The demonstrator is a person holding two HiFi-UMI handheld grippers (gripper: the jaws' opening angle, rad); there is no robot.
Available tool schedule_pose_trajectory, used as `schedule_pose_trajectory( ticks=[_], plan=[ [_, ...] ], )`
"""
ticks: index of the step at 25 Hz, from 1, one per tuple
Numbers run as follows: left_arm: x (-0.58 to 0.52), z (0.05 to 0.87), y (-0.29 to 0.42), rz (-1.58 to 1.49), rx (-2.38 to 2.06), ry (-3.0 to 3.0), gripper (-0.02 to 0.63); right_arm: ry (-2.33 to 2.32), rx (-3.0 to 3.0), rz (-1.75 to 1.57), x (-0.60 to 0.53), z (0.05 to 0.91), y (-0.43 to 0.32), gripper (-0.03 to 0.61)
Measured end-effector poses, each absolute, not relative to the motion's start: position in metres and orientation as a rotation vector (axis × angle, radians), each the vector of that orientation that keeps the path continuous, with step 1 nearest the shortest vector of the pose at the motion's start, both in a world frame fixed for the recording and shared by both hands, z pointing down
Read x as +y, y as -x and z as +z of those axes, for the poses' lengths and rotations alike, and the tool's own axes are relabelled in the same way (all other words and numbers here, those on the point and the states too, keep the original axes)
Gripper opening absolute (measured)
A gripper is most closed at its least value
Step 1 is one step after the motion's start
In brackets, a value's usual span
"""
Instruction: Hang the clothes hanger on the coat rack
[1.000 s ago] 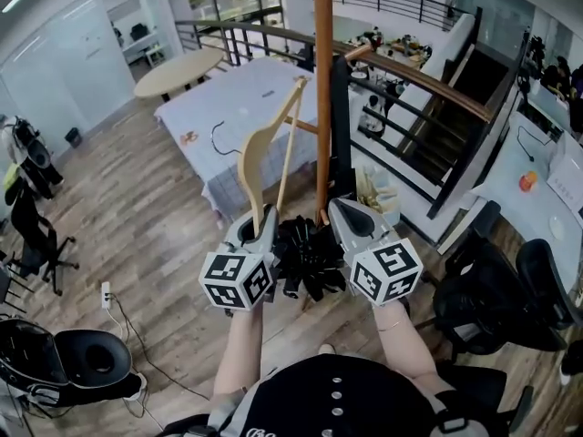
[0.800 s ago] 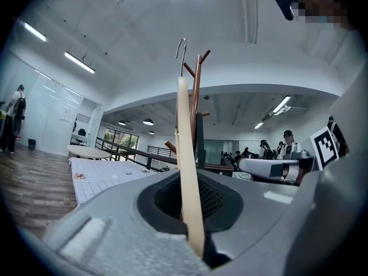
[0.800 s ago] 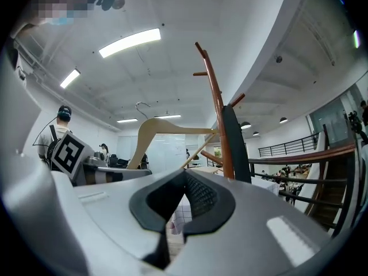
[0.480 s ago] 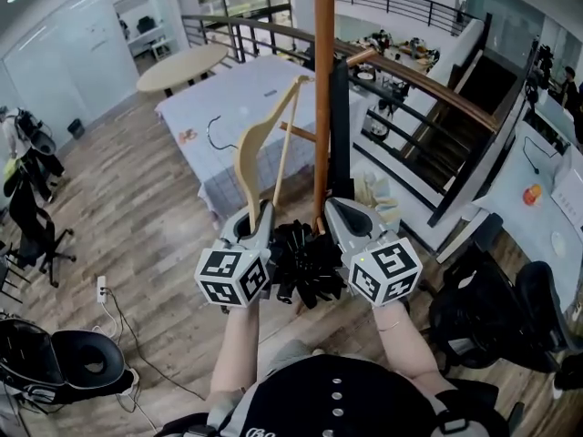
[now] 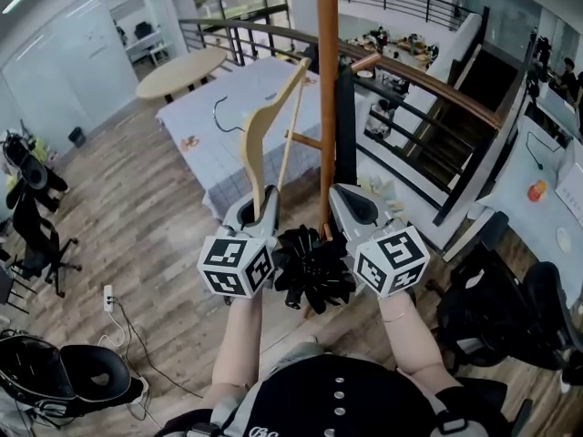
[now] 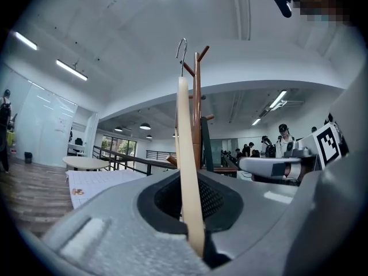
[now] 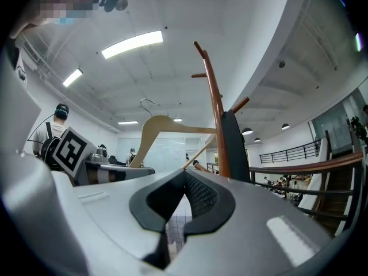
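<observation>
A pale wooden clothes hanger (image 5: pixel 264 126) stands upright, and my left gripper (image 5: pixel 258 206) is shut on its lower end. Its metal hook (image 5: pixel 219 116) points left, away from the brown coat rack pole (image 5: pixel 326 80) just to its right. In the left gripper view the hanger (image 6: pixel 187 154) rises between my jaws in front of the rack (image 6: pixel 197 114). My right gripper (image 5: pixel 351 200) is shut with nothing in it, right of the pole. From the right gripper view (image 7: pixel 169 234) the hanger (image 7: pixel 150 131) is left of the rack (image 7: pixel 214 108).
A dark garment (image 5: pixel 344 126) hangs on the rack, and a black spiky bundle (image 5: pixel 314 267) sits at its foot. A cloth-covered table (image 5: pixel 228 107) and a round table (image 5: pixel 178 71) lie behind. A railing (image 5: pixel 428 89) runs right. Office chairs (image 5: pixel 82 371) (image 5: pixel 510 308) stand nearby.
Both grippers have risen a little and moved slightly towards the rack. The hanger went with the left one and is still held upright.
</observation>
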State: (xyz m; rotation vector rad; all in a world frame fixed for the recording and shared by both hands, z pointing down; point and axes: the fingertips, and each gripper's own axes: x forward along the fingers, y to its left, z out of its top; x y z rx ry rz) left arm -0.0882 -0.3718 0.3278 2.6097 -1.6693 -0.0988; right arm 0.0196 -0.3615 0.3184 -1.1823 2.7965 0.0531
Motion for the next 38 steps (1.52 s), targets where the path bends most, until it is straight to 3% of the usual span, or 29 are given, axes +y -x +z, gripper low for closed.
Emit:
schedule_pose_trajectory(
  ticks=[38],
  plan=[
    [-0.456,0.216,0.096,-0.151,-1.701,-2.808,0.000,1.126,2.675,0.306,-0.417,0.207,0.024,-0.002]
  ],
)
